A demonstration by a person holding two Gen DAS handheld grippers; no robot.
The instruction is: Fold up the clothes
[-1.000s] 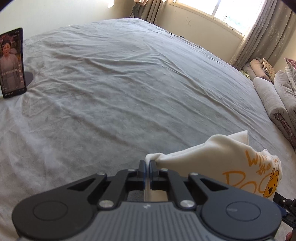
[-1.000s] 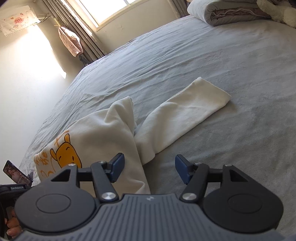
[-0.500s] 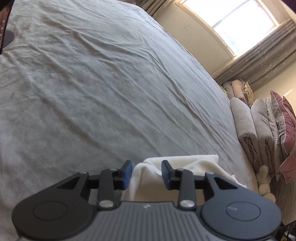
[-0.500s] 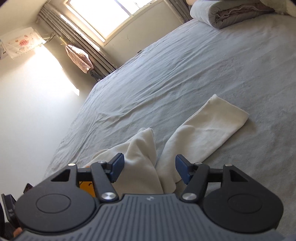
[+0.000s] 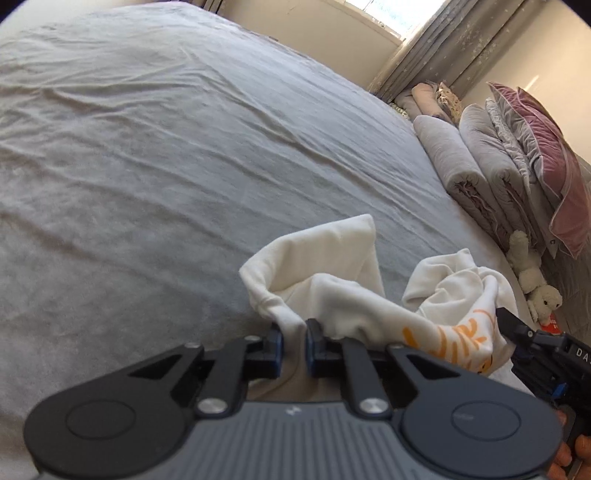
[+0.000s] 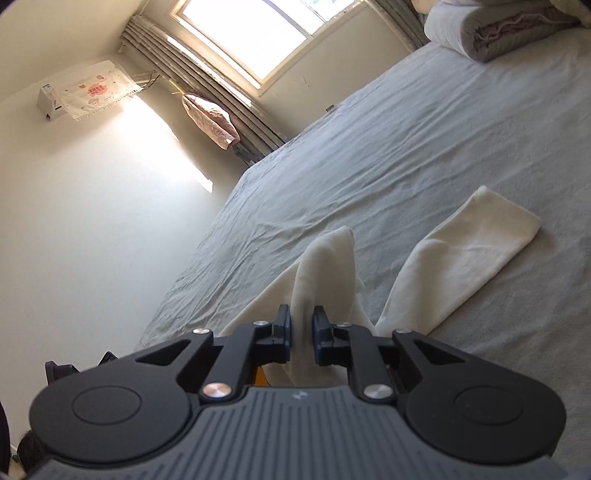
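Observation:
A cream sweatshirt with an orange cartoon print (image 5: pixel 369 299) lies bunched on the grey bed. My left gripper (image 5: pixel 293 338) has its jaws closing on a fold of the garment's edge, and the cloth fills the gap between the pads. In the right wrist view my right gripper (image 6: pixel 302 326) has its jaws closing on a raised ridge of the same cream sweatshirt (image 6: pixel 325 266), with fabric pinched between the pads. One sleeve (image 6: pixel 469 243) lies flat on the bed to the right. The right gripper's black body (image 5: pixel 546 354) shows at the left view's right edge.
The grey bedsheet (image 5: pixel 166 166) spreads wide to the left and ahead. Rolled grey quilts (image 5: pixel 476 166) and a pink pillow (image 5: pixel 550 158) line the bed's right side, with a plush toy (image 5: pixel 535 280) below them. A window (image 6: pixel 251 33) and curtains stand beyond.
Both grippers closed on the sweatshirt's cloth. The left one let go, shifted along the garment and shut again. The right one was wide open and has risen with the fabric.

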